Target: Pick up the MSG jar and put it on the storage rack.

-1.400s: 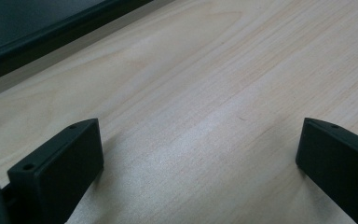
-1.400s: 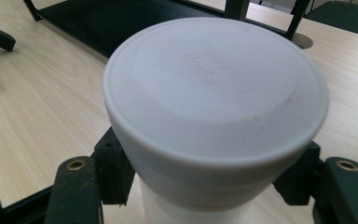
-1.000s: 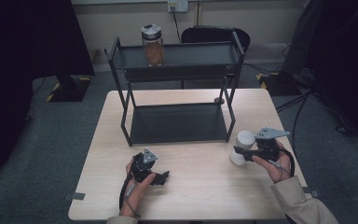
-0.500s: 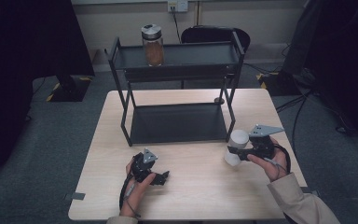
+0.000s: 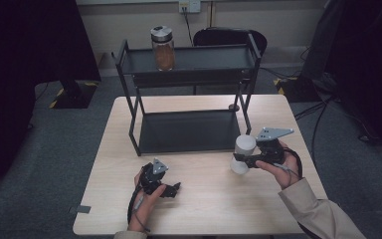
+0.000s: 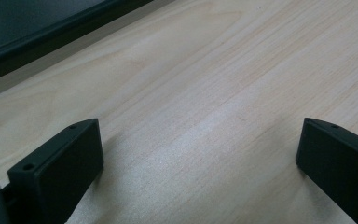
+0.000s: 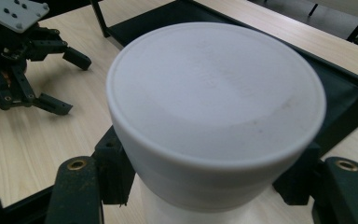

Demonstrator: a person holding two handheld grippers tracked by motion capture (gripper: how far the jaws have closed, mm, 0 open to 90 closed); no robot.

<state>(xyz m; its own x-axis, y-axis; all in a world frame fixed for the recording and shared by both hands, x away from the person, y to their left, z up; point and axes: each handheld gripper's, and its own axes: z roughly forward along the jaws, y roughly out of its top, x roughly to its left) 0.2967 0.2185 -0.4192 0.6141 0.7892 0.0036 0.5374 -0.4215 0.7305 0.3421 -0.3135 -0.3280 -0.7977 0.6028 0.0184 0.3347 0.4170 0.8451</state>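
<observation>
In the high view, the right claw [image 5: 242,160] sits at lower right of centre, clamped on a white jar [image 5: 242,153] that tilts toward the left of the frame, above the pale wooden worktop [image 5: 209,209]. Just above and left of the jar stands a black two-tier shelf rack [image 5: 189,132]; on its top tier, in the upper middle of the frame, stands a glass jar [image 5: 163,48] with brown contents. The left claw [image 5: 171,188] lies low on the worktop at lower left of centre, its jaws apart.

In the left gripper view, the two black jaws stand wide apart at the bottom corners over bare worktop [image 6: 200,107].

In the right gripper view, the white jar [image 7: 214,116] fills the centre, gripped from both sides by the jaws. The left claw [image 7: 67,84] shows at upper left, spread open.
</observation>
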